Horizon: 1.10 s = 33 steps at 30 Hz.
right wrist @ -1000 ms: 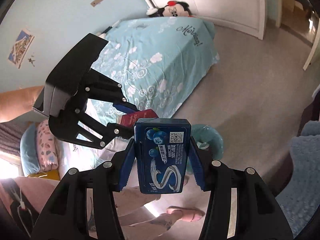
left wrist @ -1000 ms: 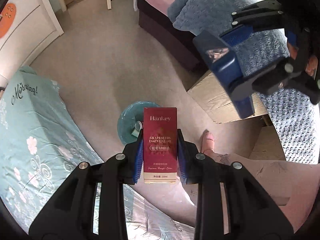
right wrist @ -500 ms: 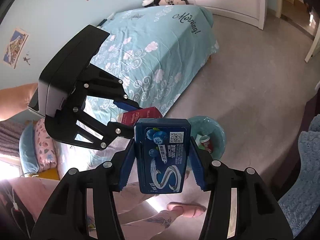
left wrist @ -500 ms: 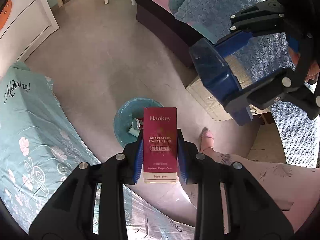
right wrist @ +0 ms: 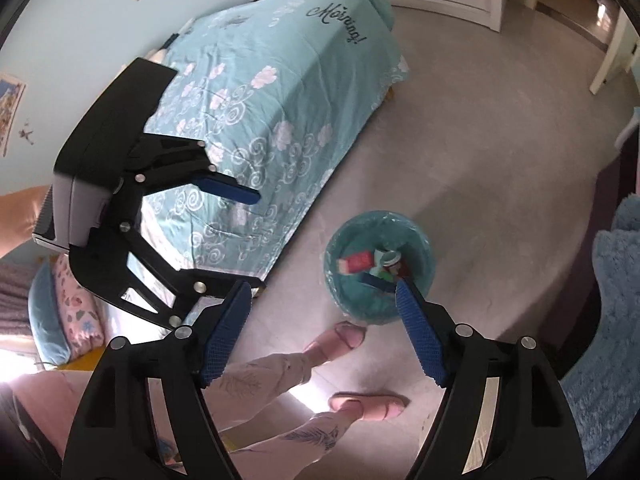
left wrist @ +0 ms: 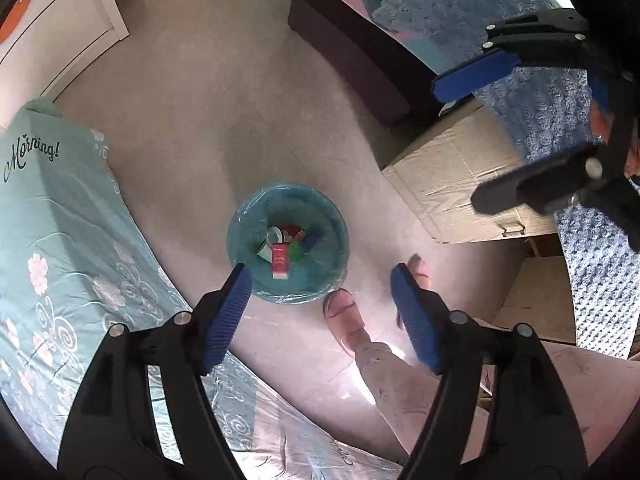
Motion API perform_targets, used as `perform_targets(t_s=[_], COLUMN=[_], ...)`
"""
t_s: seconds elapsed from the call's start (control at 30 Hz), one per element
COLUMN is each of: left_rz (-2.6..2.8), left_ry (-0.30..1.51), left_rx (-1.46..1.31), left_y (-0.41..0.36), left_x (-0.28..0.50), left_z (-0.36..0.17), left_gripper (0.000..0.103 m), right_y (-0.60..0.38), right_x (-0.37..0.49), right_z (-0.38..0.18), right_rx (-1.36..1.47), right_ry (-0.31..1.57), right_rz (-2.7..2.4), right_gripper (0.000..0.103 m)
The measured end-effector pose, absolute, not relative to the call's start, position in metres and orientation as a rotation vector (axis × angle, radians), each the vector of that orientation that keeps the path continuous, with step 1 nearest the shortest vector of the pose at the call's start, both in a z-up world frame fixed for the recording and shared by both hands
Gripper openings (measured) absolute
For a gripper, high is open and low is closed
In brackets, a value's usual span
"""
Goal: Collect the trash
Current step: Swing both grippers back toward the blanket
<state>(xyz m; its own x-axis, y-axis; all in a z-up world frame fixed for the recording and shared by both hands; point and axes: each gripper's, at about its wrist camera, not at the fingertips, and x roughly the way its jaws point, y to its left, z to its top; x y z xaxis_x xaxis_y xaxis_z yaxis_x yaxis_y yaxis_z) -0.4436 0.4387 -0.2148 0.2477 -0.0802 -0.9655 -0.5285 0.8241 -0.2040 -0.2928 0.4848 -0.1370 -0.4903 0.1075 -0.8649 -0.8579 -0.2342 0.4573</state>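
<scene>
A round teal trash bin [left wrist: 240,236] with a plastic liner stands on the floor below both grippers; it also shows in the right wrist view [right wrist: 340,236]. Inside it lie the red box [left wrist: 280,261], the blue gum pack [right wrist: 374,281] and several other bits of trash. My left gripper [left wrist: 320,316] is open and empty above the bin's near rim. My right gripper [right wrist: 323,330] is open and empty above the bin. Each gripper shows in the other's view, the right [left wrist: 520,128] and the left [right wrist: 224,232].
A bed with a teal flowered cover [right wrist: 272,80] lies beside the bin. A cardboard box [left wrist: 460,184] and a blue blanket [left wrist: 520,60] are on the other side. The person's feet in pink slippers [left wrist: 344,316] stand close to the bin.
Both grippers have opened. The red box has dropped from the left gripper and the blue gum pack from the right gripper; both now lie in the bin.
</scene>
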Motion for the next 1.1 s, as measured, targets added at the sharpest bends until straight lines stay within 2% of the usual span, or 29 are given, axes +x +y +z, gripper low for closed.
perform_targets(t_s=[0.1, 0.33, 0.6, 0.73, 0.93, 1.1], left_rz=[0.332, 0.336, 0.276, 0.172, -0.039, -0.161], left_ry=[1.301, 1.3, 1.261, 1.236, 1.179, 1.129], left_rx=[-0.546, -0.53, -0.455, -0.309, -0.14, -0.03], left_y=[0.436, 0.431, 0.41, 0.386, 0.34, 0.297], left_x=[-0.446, -0.446, -0.426, -0.391, -0.316, -0.246], left_z=[-0.211, -0.2, -0.167, -0.134, -0.088, -0.061], left_gripper=[0.074, 0.075, 0.075, 0.085, 0.089, 0.089], right_y=[0.482, 0.474, 0.422, 0.375, 0.272, 0.187], right_x=[-0.289, -0.277, -0.23, -0.194, -0.125, -0.08], right_z=[-0.133, -0.117, -0.055, -0.017, 0.03, 0.045], right_rx=[-0.94, -0.884, -0.659, -0.573, -0.46, -0.4], right_ry=[1.331, 1.319, 1.273, 1.227, 1.159, 1.133], right_rz=[1.798, 1.795, 1.762, 1.68, 1.475, 1.297], right_gripper=[0.075, 0.075, 0.075, 0.077, 0.08, 0.08])
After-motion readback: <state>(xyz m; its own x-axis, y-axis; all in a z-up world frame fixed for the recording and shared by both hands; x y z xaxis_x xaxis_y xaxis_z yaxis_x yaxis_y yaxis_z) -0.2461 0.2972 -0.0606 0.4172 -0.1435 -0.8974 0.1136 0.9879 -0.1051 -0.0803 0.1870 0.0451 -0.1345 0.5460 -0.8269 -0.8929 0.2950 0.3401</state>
